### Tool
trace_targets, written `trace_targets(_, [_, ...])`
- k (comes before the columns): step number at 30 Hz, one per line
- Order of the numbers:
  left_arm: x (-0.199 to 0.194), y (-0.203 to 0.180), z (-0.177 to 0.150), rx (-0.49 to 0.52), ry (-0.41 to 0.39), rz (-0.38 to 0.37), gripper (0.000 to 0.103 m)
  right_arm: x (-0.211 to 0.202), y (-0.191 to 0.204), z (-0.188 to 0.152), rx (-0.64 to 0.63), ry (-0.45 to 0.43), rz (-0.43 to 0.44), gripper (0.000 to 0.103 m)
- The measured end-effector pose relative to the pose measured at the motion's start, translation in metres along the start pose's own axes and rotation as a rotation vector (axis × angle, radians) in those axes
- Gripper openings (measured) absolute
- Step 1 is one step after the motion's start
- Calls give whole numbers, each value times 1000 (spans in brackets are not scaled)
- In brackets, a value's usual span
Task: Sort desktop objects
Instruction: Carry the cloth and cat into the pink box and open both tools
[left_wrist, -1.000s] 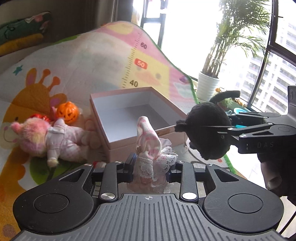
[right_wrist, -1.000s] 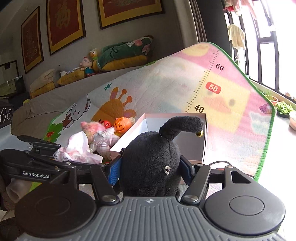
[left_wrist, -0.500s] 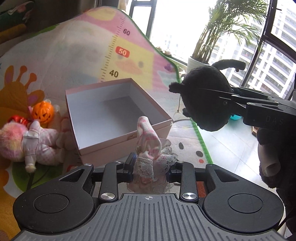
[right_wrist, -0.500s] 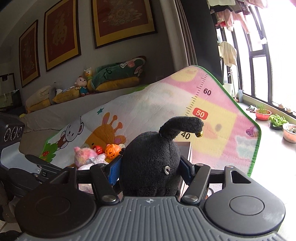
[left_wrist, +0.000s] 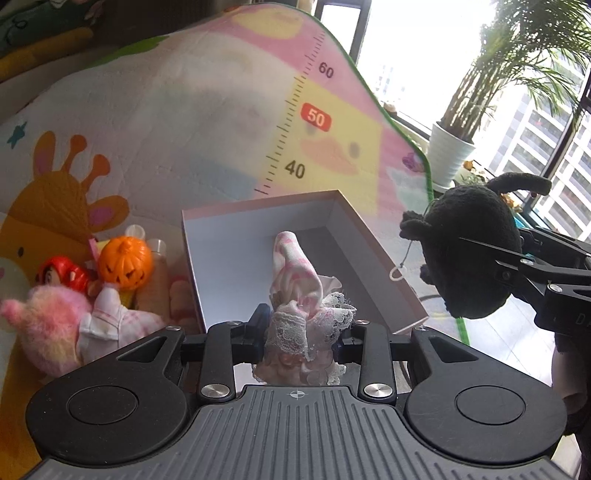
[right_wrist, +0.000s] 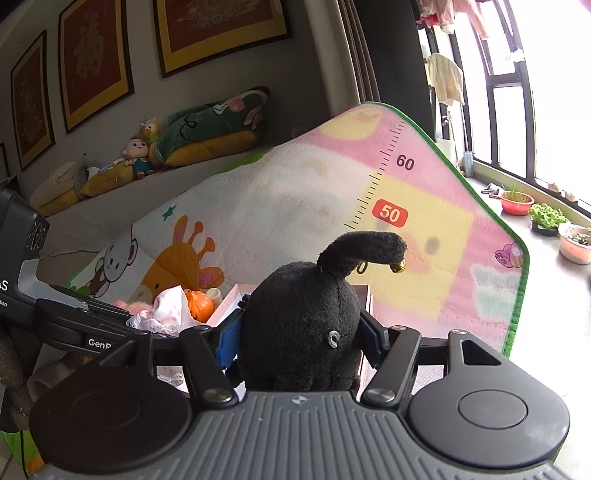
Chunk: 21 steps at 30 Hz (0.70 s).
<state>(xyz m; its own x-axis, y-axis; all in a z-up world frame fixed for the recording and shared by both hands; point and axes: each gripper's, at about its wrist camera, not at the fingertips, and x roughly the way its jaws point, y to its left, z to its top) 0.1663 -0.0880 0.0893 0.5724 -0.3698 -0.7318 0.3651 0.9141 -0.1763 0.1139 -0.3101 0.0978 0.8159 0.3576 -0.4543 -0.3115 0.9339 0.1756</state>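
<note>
**Both grippers carrying toys toward the box**

A play mat (left_wrist: 184, 122) is covering the counter, and an open box (left_wrist: 258, 258) is sitting on it, looking empty. The right gripper (right_wrist: 301, 336) is clamping a black plush (right_wrist: 303, 325), held up beside the box, likely for dropping in. The left gripper (left_wrist: 301, 332) is pinching a pink lace cloth (left_wrist: 303, 295) just before the box's near wall. A doll (left_wrist: 62, 325), a pumpkin (left_wrist: 125, 266) and bottles are crowding the box's left side.
</note>
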Motion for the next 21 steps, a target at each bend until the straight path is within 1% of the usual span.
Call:
trace_targets(2, [11,6,6,-18,0,12,35,12,-3,-3,8,24,-10,64])
trace_targets(7, [36,14,12,-56,11,-16,35,39,-6,-14,26,74,-18,64])
trace_targets(12, [52,16,9,-66,35,-41,38,53,1,-20,-23,84,-34,64])
trace_targets(15, [57,18,7,-67,38,-42,42,58,4,-22,-42,88,-34,67])
trace_targets(16, [57,19,7,-71,36,-43,46,59,5,-23,-48,88,-33,68])
trace_targets(17, [58,21,7,-76,33,-47,53,59,6,-23,-50,87,-32,71])
trace_targets(18, [57,22,6,-80,30,-50,56,59,7,-23,-52,85,-31,73])
trace_targets(19, [56,23,6,-80,26,-54,58,58,8,-23,-54,82,-30,77])
trace_targets(21, [51,26,4,-75,17,-58,60,54,9,-22,-64,69,-32,78])
